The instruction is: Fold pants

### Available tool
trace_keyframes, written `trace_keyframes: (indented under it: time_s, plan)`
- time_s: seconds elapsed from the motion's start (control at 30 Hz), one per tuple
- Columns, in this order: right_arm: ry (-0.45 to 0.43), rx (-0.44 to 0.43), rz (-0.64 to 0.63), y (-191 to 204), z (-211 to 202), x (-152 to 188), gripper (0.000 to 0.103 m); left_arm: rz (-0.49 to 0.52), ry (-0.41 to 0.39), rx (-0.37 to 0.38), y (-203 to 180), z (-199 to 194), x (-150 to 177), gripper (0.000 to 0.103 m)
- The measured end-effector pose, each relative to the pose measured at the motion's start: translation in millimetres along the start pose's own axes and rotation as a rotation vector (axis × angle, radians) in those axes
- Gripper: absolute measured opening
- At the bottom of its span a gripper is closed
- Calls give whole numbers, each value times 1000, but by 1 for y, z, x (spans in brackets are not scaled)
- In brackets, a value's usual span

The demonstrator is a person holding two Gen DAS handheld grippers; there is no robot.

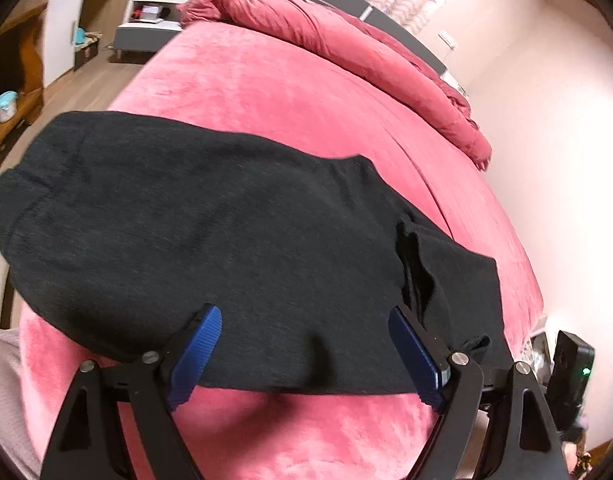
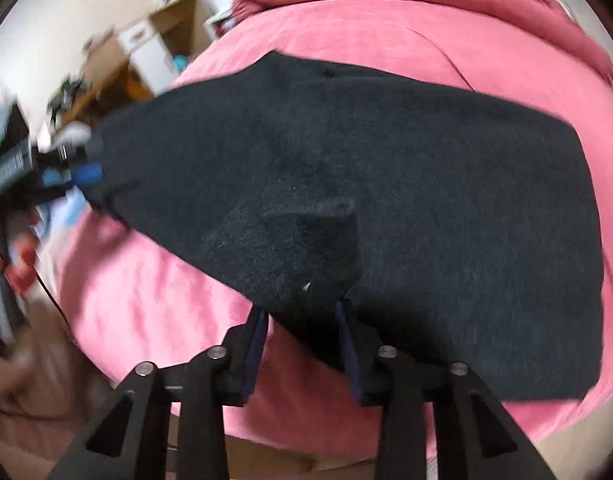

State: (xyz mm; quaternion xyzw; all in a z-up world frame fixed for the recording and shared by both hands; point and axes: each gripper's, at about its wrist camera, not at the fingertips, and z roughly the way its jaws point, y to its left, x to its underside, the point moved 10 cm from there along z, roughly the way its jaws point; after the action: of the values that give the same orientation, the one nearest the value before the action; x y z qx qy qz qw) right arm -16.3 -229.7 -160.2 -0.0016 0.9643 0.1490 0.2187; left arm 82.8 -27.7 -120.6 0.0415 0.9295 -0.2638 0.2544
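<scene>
Item one, the pants (image 1: 210,232): dark charcoal, laid flat across the pink bed cover (image 1: 266,92). In the left wrist view we find them filling the frame from nine o'clock to four o'clock, with a raised fold of cloth (image 1: 416,276) at about four o'clock.

Item two, the left gripper (image 1: 304,354): we record its jaws as wide apart, blue pads (image 1: 194,356) on either side of the near edge of the pants at six o'clock. The cloth lies between them; we see no pad pressing on it.

Item three, the right gripper (image 2: 302,350): we note its jaws narrowly parted over the near edge of the pants at six o'clock in the right wrist view. The cloth reaches the finger tips, but the frame is blurred and we cannot tell whether the pads touch it.

Item four, the same left gripper (image 2: 84,172), seen from the right wrist at nine o'clock, at the corner of the pants.

Item five, a bunched red duvet (image 1: 346,36) along the far side of the bed, at twelve to two o'clock.

Item six, a white bedside cabinet (image 1: 150,20) at eleven o'clock, on a wooden floor (image 1: 86,84).
</scene>
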Motion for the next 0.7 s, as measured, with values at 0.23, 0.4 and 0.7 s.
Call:
trace_keyframes:
  time_s: [0.23,0.4,0.7]
  plan:
    - [-148,-179,168,-29,-66,13,37,119,53,74,-52,14,9,86]
    - [-304,-29,359,-98,-103,17,37,207,88,130,-103,48,-3,86]
    - [-279,89,518,-150,-78,22,37,186,244,112,-133,134,-11,69]
